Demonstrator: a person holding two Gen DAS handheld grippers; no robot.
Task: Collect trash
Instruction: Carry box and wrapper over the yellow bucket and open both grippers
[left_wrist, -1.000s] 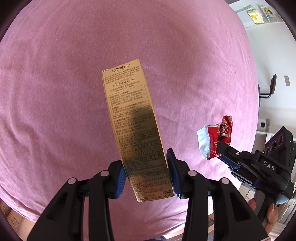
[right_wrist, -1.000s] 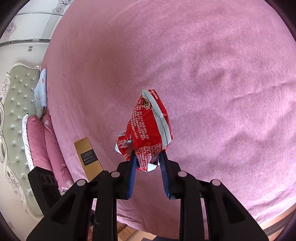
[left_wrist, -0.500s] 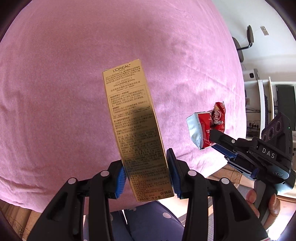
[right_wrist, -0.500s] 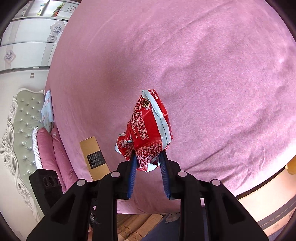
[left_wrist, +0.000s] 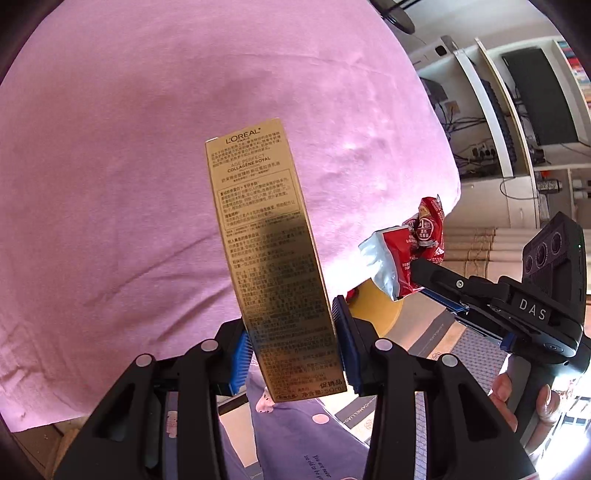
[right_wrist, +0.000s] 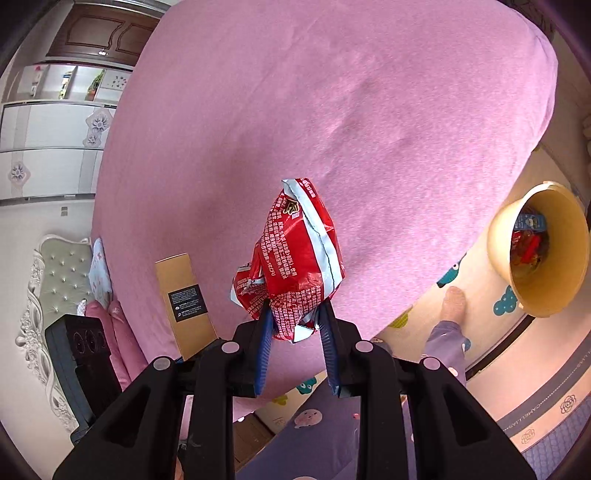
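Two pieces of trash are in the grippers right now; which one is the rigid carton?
The gold box in the left gripper: a tall, flat-sided printed carton. The red wrapper in the right gripper is crumpled foil.

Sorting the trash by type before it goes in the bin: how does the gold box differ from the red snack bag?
The gold box is a stiff, straight-sided carton with flat printed faces; the red snack bag is soft, crumpled foil with a pale seam. The box is clamped in the left gripper, the bag in the right gripper. The box is long and narrow, the bag bunched. Both are held above the pink bed.
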